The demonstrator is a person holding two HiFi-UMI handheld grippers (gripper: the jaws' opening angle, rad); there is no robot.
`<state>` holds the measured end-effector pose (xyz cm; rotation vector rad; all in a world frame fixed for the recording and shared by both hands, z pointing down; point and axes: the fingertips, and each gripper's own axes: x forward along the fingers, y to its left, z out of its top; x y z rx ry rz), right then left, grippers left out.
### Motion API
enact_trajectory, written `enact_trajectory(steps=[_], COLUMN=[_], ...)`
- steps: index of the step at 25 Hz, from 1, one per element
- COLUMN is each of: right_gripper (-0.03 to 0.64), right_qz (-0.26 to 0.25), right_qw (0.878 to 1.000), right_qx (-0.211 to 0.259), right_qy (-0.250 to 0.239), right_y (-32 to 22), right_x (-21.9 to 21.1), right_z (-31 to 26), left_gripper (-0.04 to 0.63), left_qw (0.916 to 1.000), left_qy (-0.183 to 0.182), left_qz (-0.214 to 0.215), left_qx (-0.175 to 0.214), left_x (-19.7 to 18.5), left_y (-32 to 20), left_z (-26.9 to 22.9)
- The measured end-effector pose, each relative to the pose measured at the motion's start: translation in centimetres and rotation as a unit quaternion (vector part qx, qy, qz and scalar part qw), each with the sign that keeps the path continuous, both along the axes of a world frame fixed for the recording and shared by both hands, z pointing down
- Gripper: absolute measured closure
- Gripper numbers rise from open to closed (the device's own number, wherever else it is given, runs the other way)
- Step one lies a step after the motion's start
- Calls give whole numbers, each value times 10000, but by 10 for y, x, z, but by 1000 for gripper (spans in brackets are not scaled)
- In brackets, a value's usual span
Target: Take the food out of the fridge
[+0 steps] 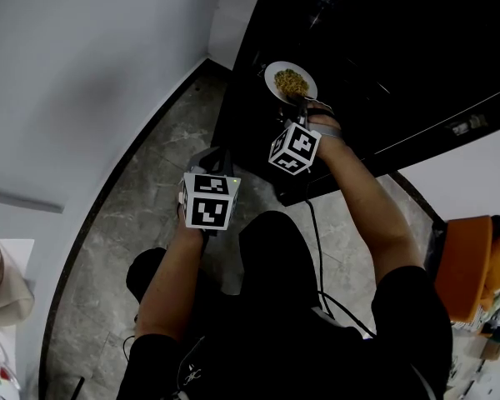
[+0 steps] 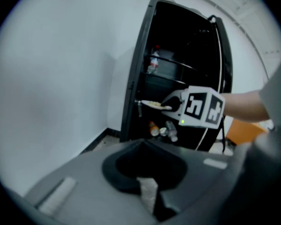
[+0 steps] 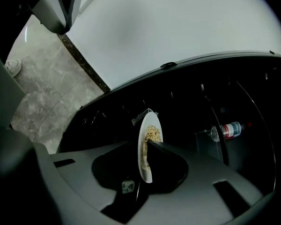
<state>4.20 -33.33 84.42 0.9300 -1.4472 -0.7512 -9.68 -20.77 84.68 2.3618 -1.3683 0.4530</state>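
Observation:
A white plate [image 1: 290,82] of yellowish food sits at the front of a shelf in the open black fridge [image 1: 417,48]. My right gripper [image 1: 305,103] reaches to the plate's near rim. In the right gripper view the plate [image 3: 149,125] shows edge-on between the jaws of the right gripper [image 3: 143,145]. One finger lies over its food side, and a dark gap shows on the other side. From the left gripper view the plate [image 2: 152,104] is level at the shelf edge, with the right gripper [image 2: 167,106] at it. My left gripper [image 2: 147,191] hangs back, shut and empty.
A water bottle [image 3: 227,130] lies on a higher shelf. Several bottles [image 2: 161,129] lie at the fridge bottom. A white wall [image 1: 83,73] stands to the left. An orange chair [image 1: 471,265] is at the right, and a black cable [image 1: 317,248] runs down across the grey stone floor.

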Motion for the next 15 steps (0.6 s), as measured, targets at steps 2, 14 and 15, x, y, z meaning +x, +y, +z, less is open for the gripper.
enact_trajectory(steps=[2,14,15], right_gripper=[565,606,607], right_qz=[58,84,60], right_qw=[9996,9938,9935], right_qx=[183,928,960], right_qy=[187,601,605], right_y=[-4,-3,0], right_x=[4,14,15], right_z=[2,3,1], left_gripper=[595,595,595], left_qw=[10000,9999,9998], left_qy=[-15,-46,-51], left_qz=[-12,-162,-167], left_qx=[-10,-4,7], left_x=[0,1,2], left_y=[0,1,1], left_z=[1,1,0])
